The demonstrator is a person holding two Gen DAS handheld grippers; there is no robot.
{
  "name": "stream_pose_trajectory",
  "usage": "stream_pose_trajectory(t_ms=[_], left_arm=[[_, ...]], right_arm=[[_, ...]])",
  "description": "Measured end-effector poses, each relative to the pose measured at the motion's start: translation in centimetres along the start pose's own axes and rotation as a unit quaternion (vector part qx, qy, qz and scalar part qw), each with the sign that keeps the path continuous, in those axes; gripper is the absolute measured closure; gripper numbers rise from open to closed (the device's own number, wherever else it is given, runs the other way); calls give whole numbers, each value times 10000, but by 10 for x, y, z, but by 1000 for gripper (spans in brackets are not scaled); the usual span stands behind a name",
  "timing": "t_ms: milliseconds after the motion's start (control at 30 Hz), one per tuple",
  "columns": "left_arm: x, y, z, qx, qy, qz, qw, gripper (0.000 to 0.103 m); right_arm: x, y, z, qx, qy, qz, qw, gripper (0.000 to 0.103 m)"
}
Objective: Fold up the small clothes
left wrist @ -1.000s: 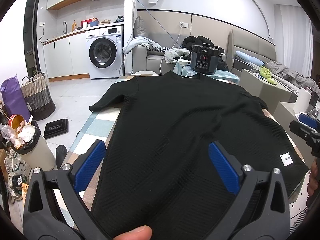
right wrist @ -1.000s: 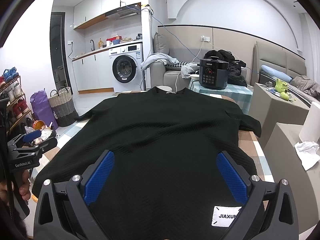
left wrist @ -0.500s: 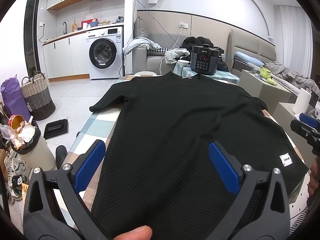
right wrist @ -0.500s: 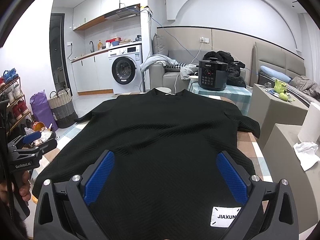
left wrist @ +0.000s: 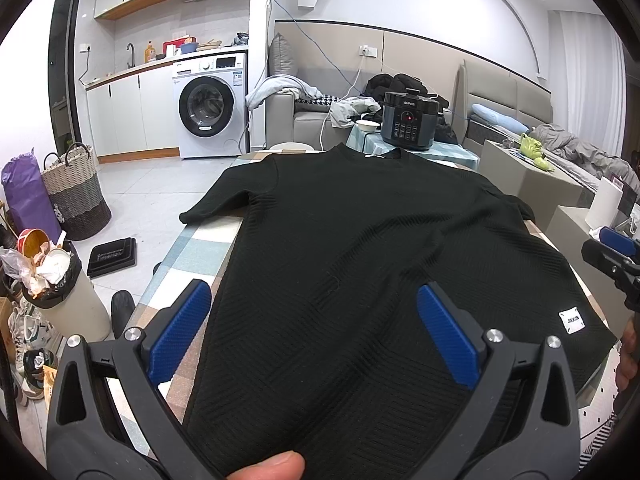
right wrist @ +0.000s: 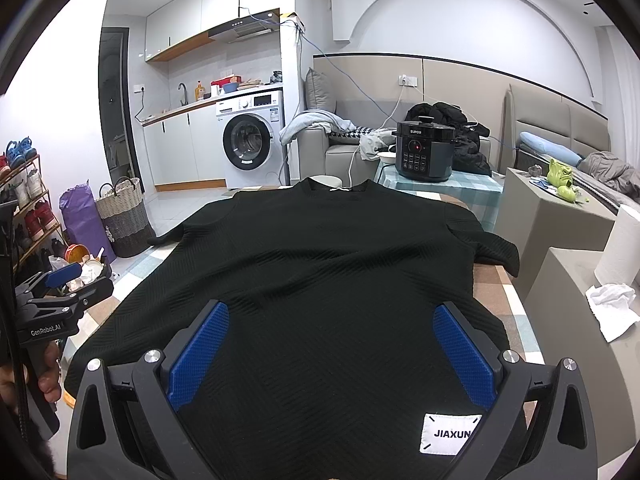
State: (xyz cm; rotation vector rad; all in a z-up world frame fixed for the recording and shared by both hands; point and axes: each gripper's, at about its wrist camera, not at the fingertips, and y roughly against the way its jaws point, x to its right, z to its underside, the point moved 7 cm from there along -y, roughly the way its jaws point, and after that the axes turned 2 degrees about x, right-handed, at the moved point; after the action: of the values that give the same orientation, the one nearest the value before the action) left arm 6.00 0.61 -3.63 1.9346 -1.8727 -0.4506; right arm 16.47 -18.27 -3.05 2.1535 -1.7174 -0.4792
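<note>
A black shirt (left wrist: 360, 280) is lying flat on the checked table (left wrist: 192, 248), collar towards the cooker (left wrist: 408, 126), unfolded. The left gripper (left wrist: 312, 316) is being held wide over the hem, empty; the right gripper (right wrist: 332, 340) is likewise being held wide near the white label (right wrist: 450, 434). If only one layer is pinched, the fold is likely being dragged crooked, bunching the ribbed cloth.

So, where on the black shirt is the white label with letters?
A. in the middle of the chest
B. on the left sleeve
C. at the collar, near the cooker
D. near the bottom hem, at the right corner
D: the white label sits on the black shirt by the near hem, at the corner on the right gripper side, far from the collar.
</note>
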Motion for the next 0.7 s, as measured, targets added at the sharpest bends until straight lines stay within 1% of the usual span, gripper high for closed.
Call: stream_pose_trajectory(t_ms=[700], left_arm=[[4, 4, -5, 31, 9, 11, 10000, 0]], right_arm=[[3, 4, -3, 32, -20, 29, 10000, 0]])
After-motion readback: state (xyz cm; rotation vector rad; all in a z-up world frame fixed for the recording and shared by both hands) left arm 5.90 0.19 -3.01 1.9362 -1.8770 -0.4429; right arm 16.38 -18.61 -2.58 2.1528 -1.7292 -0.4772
